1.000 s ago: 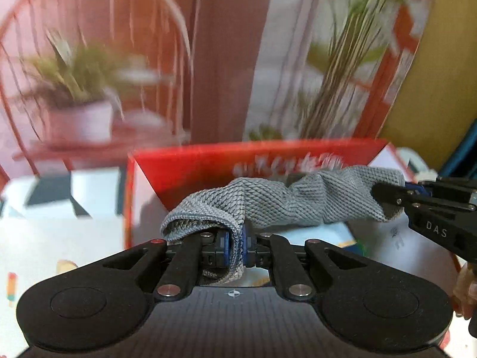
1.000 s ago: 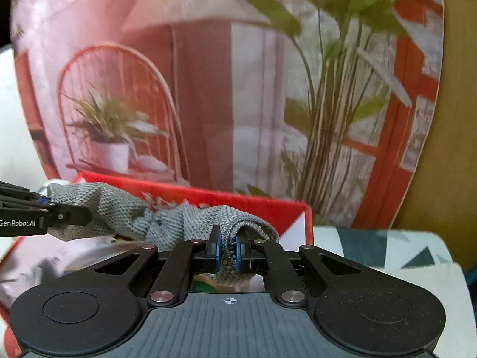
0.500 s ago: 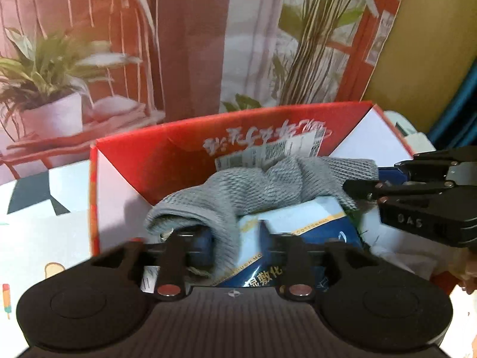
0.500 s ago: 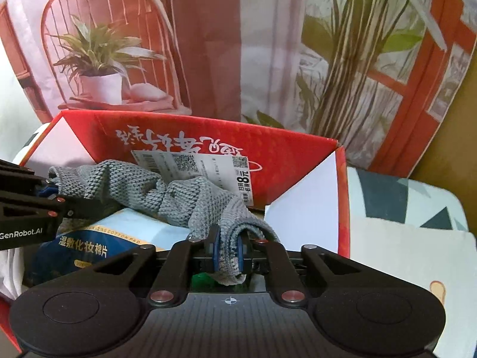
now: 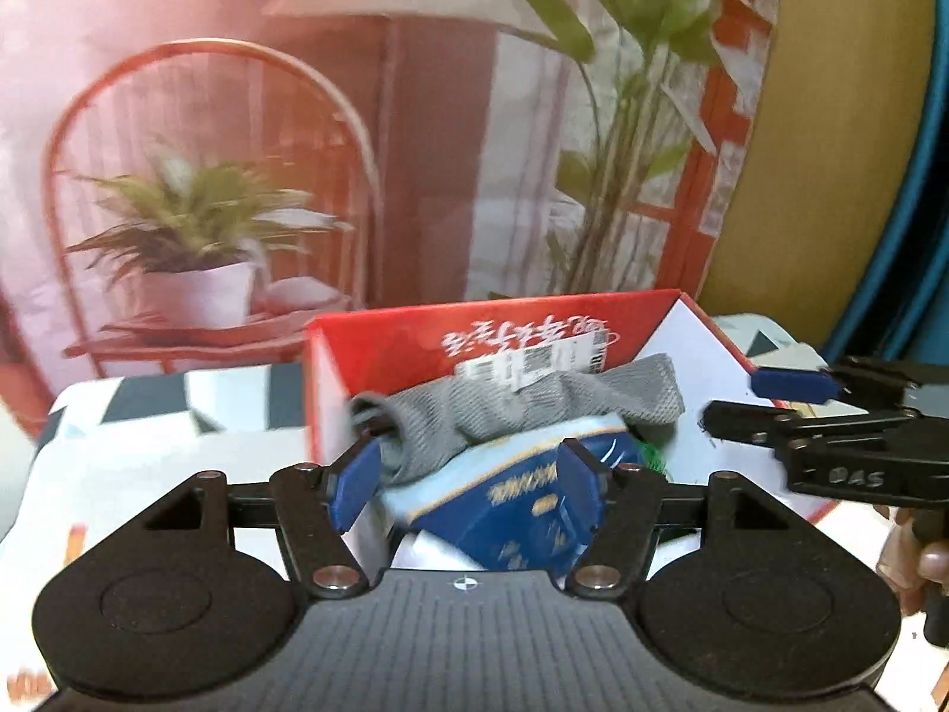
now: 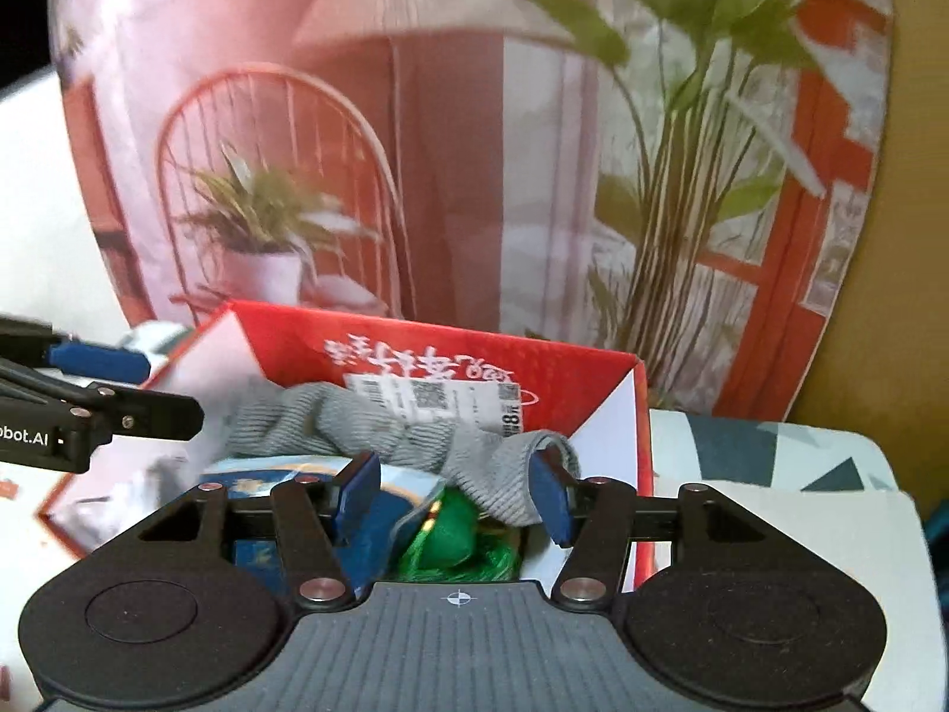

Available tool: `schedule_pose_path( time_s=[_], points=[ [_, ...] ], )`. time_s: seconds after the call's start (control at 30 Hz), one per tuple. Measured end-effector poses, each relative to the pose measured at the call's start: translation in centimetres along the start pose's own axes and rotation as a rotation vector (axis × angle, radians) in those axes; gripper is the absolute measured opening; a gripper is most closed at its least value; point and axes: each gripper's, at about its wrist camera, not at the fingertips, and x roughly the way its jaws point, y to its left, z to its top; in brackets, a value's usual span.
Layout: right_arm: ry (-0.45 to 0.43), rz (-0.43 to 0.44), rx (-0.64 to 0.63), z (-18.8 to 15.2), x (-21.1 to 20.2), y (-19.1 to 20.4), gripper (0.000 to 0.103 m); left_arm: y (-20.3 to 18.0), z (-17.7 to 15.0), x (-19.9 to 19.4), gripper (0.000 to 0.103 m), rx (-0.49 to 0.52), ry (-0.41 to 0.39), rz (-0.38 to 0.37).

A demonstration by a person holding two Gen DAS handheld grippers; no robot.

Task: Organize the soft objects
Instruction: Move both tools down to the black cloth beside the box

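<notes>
The grey knitted cloth (image 5: 516,409) lay inside the red box (image 5: 379,350), draped over a blue packet (image 5: 522,492) — its long axis ran left to right across the frame; one end sat beside the left gripper (image 5: 462,480), the other beside the right gripper (image 6: 454,489). Both sets of fingers stood apart, gripping nothing; neither looked clearly nearer — each had an end just ahead.
</notes>
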Motion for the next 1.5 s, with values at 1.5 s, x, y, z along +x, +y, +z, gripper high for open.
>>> schedule_pose_path(
  time_s=[1.5],
  points=[
    [0.014,0.069,0.063,-18.7,-6.8,3.2,0.053,-0.5,-18.5,-5.1,0.067,-0.165,0.093,-0.002]
  ],
)
